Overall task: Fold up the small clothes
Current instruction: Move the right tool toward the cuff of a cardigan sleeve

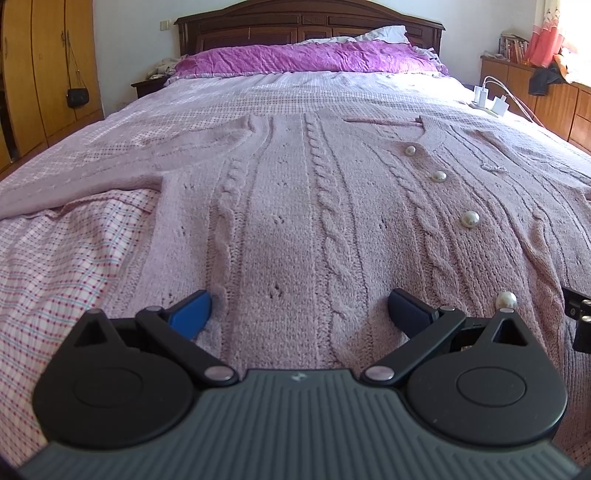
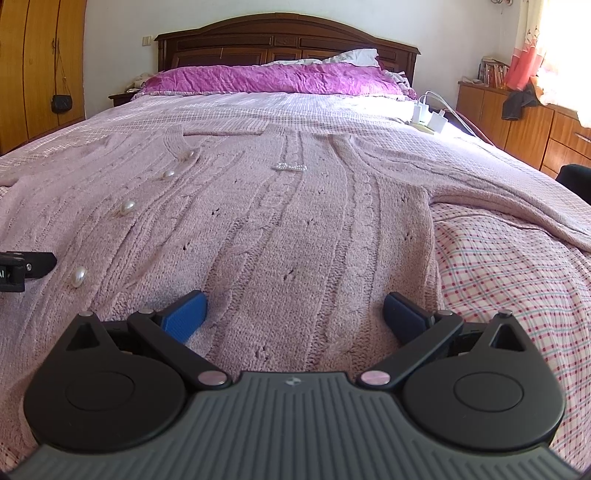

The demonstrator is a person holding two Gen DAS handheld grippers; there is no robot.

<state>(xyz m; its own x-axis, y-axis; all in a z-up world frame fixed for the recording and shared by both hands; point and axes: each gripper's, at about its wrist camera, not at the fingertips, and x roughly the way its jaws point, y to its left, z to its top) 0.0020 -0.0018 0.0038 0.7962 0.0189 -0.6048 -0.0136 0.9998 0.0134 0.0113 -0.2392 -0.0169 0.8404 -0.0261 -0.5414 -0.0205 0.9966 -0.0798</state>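
Grippers L (image 1: 299, 310) & R (image 2: 293, 310) wide open, empty, low over cardigan (image 1: 295, 221) hem.

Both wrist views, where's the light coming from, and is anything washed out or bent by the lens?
Left wrist view: daylight enters from the upper right, the window is blown out white, and the bed's edges curve with the fisheye. Right wrist view: the same glare sits top right by the curtain, while the cardigan stays evenly lit and sharp, with soft shadows under the fingers.
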